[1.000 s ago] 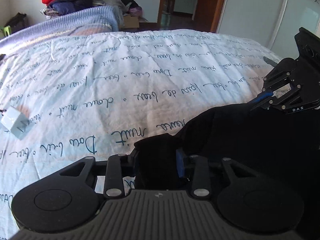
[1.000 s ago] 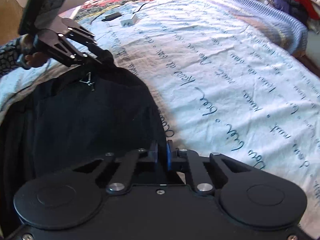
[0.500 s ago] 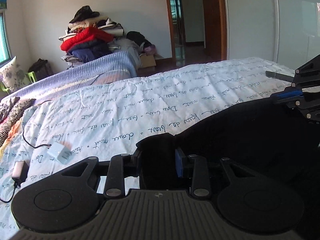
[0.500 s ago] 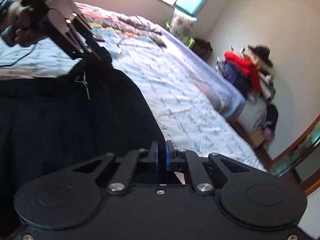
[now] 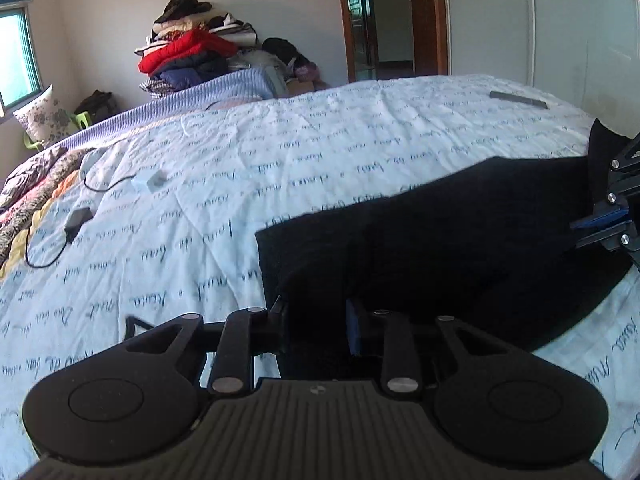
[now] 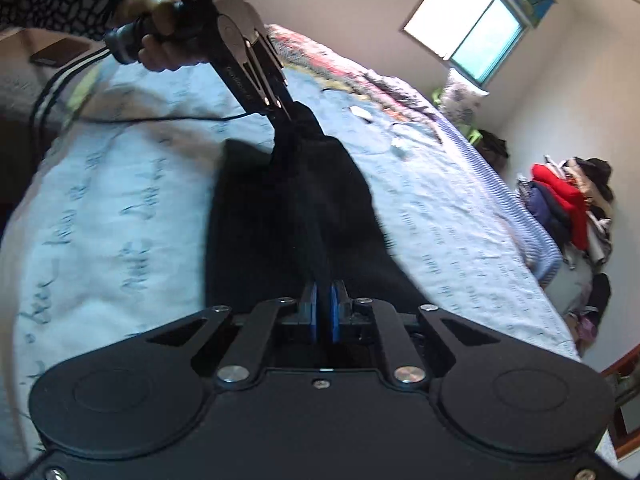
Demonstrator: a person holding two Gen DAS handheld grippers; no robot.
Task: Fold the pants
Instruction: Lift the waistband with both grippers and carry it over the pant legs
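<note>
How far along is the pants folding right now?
Done: nothing looks finished; no neat fold shows. In hand: the left gripper and right gripper each clamp an edge of the black pants, stretched between them above the bed. Left: lay them down and fold them.

Plain black cloth pants [image 5: 460,232] lie on a white bedsheet [image 5: 280,152] patterned with dark blue cursive script.

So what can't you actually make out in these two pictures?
- Left wrist view: the pants are a black mass, with no seams or legs readable; the left hand-held gripper hides its own grip point.
- Left wrist view: the right hand-held gripper is cut off by the frame edge.
- Right wrist view: writing on the bedsheet is motion-blurred.
</note>
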